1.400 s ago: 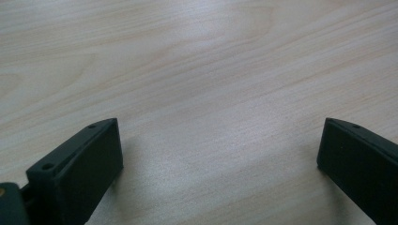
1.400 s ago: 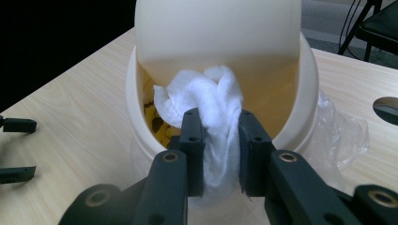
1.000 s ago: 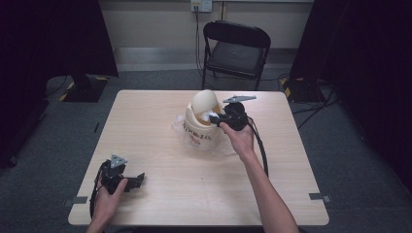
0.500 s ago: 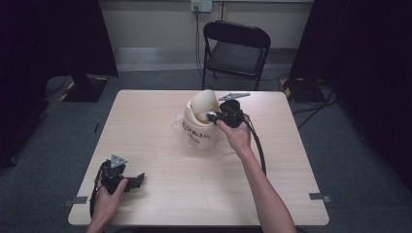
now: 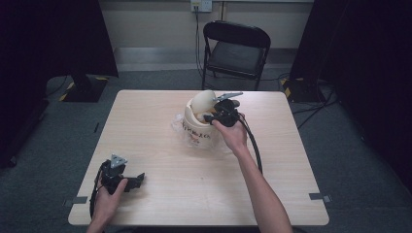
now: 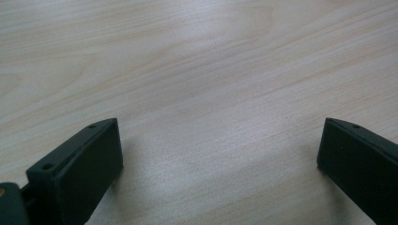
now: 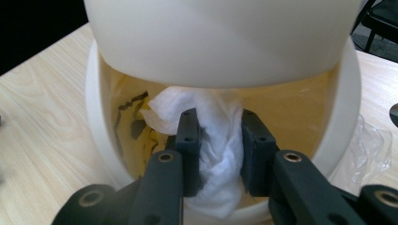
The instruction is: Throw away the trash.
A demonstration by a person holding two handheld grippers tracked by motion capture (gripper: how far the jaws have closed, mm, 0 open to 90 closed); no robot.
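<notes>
Right, the right gripper (image 7: 218, 140) has its fingers (image 7: 188, 150) pinched on a white tissue wad (image 7: 218, 129) at the mouth of the cream bin (image 5: 199, 133), under its tipped swing lid (image 5: 204, 100). Dropping it in remains. Well away from the bin, the left gripper (image 5: 127, 180) rests on the bench (image 5: 160, 194), fingers spread wide, empty.

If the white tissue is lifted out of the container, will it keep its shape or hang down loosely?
The white tissue is bunched and creased between the jaws of the right gripper, so it will probably hang limp. It looks thin, so likely very light. It may snag or tear against the tilted lid over the container.
</notes>
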